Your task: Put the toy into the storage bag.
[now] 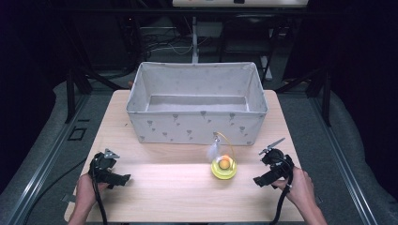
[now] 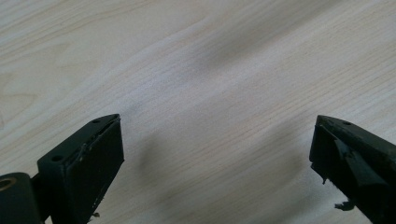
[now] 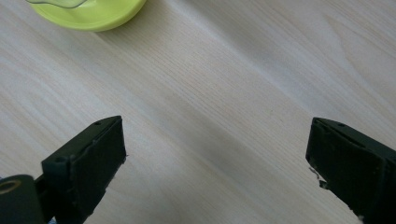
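Left gripper (image 1: 123,178) rests low over the wooden desk (image 1: 187,192), jaws spread wide, holding nothing. Right gripper (image 1: 257,181) likewise, jaws wide apart and empty. A yellow-green round toy (image 1: 224,168) with feather sits between them, just before the grey fabric bin (image 1: 197,125).

The yellow-green dish (image 3: 88,14) is cut off by the top edge of the right gripper view, its contents out of frame. From above, the feathered piece (image 1: 214,151) beside the dish's orange ball (image 1: 225,162) is too small to identify. The fabric bin (image 1: 197,126) hides the tabletop (image 1: 178,192) behind its far wall.
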{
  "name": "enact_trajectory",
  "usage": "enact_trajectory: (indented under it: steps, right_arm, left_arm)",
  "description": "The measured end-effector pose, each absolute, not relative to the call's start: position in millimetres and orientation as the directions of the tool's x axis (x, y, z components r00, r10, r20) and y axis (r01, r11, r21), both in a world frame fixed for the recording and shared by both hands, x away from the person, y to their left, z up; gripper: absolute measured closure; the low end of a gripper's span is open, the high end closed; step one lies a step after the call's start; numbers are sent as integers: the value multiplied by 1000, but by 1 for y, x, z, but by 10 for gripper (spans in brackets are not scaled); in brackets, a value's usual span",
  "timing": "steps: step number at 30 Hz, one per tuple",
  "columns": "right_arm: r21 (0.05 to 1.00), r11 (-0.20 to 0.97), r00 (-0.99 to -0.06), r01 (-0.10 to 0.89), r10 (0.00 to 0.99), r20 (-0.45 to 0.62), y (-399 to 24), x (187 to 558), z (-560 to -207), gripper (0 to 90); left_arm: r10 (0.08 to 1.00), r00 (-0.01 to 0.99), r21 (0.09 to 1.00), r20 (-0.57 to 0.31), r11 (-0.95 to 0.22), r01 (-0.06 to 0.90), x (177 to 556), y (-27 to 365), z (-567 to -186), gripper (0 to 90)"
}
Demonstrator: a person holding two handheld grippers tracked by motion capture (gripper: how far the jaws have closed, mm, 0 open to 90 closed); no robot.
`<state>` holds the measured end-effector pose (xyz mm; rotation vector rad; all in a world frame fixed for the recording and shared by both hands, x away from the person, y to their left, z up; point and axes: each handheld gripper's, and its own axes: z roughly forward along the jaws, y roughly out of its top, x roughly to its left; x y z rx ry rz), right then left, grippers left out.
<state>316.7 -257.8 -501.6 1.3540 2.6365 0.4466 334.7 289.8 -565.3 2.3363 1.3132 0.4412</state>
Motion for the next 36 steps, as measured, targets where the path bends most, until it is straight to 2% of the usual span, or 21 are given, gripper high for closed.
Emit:
enact_trajectory:
  steps: [22, 26, 30, 36]
  right_arm:
    - [301, 640, -657, 707, 752, -54, -232, 307, -484, 47]
    - [293, 649, -666, 703, 744, -52, -227, 307, -476, 26]
    - [323, 648, -674, 690, 737, -39, -221, 308, -465, 27]
    - [321, 695, -723, 644, 689, -41, -202, 310, -444, 2]
  left_arm:
    - [848, 527, 496, 56, -481, 723, 334, 286, -565, 21]
    - [846, 530, 495, 51, -482, 723, 334, 285, -565, 17]
    - [850, 525, 500, 52, -477, 723, 332, 286, -564, 15]
    - [848, 528, 495, 49, -480, 725, 334, 284, -566, 9]
